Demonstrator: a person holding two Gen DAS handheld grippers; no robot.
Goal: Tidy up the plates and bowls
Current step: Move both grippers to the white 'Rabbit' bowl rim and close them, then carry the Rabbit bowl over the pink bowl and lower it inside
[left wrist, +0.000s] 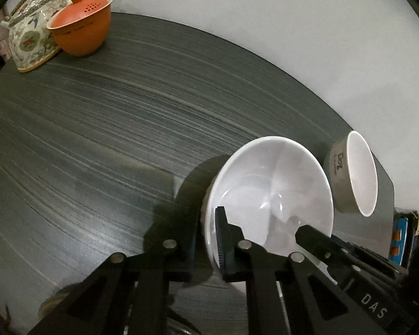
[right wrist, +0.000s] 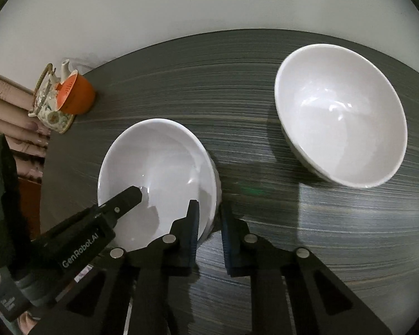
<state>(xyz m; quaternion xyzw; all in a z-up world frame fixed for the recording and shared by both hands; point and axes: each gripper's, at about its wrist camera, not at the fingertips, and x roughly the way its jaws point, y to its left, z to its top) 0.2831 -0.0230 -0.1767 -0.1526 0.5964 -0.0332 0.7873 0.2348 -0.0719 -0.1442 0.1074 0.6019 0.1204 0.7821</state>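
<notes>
A white bowl (left wrist: 271, 184) (right wrist: 159, 156) sits on the dark grey striped table (left wrist: 125, 111) (right wrist: 321, 237). My left gripper (left wrist: 205, 223) is shut on its left rim, one finger outside the wall and one inside. My right gripper (right wrist: 209, 209) is shut on the opposite rim in the same way. Each wrist view shows a finger of the other gripper reaching into the bowl: the right one (left wrist: 310, 233) and the left one (right wrist: 125, 199). A second, larger bowl (left wrist: 360, 173) (right wrist: 340, 117), grey outside and white inside, stands apart to the right.
A patterned teapot (left wrist: 30, 36) (right wrist: 50, 111) and an orange lidded cup (left wrist: 82, 30) (right wrist: 78, 97) stand together at the table's far left corner. A white wall runs behind the table. The table edge lies close on the left in the right wrist view.
</notes>
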